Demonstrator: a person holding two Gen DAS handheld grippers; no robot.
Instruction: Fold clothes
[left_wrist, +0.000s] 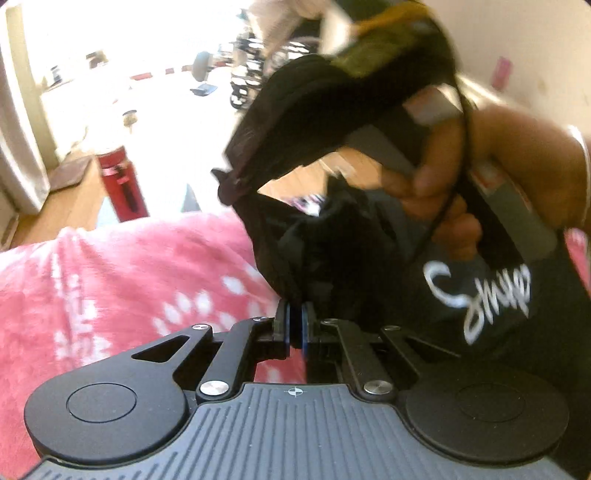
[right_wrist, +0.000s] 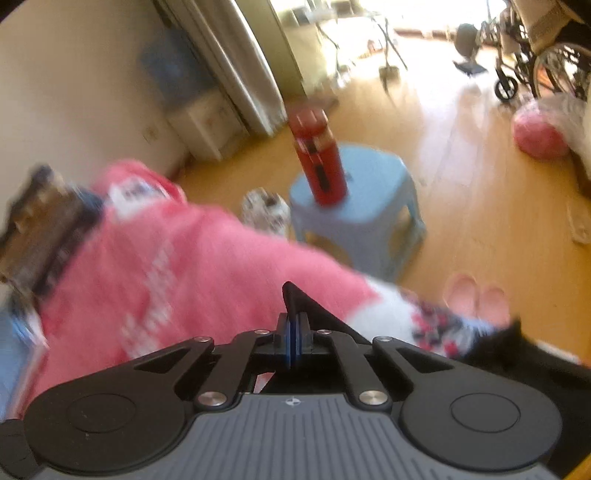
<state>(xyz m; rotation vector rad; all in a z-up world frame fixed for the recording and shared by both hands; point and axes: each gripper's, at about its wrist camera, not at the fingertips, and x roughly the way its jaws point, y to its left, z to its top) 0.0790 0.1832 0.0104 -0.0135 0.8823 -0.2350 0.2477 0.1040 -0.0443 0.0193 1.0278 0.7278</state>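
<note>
Pinching a bunched fold of black cloth garment with white lettering (left_wrist: 369, 266), the left tongs (left_wrist: 295, 325) have their blue-edged pads drawn nearly together, the fabric rising from between them. The right tongs (right_wrist: 294, 332) are likewise squeezed onto a thin pointed corner of the same black garment (right_wrist: 295, 295), which sticks up past the pads. Both hang above a pink fluffy blanket with white marks (left_wrist: 129, 280) spread on a bed. Just beyond the left tongs, the garment drapes upward and to the right — a person's hand (left_wrist: 461, 177) grips a grey handle there, with black cloth over it. Farther off, a red cylindrical flask (right_wrist: 319, 158) stands upright on a light blue plastic stool (right_wrist: 369, 206), on a pale wooden floor (right_wrist: 480, 184); pink slippers (right_wrist: 476, 295) lie nearer the bed.
</note>
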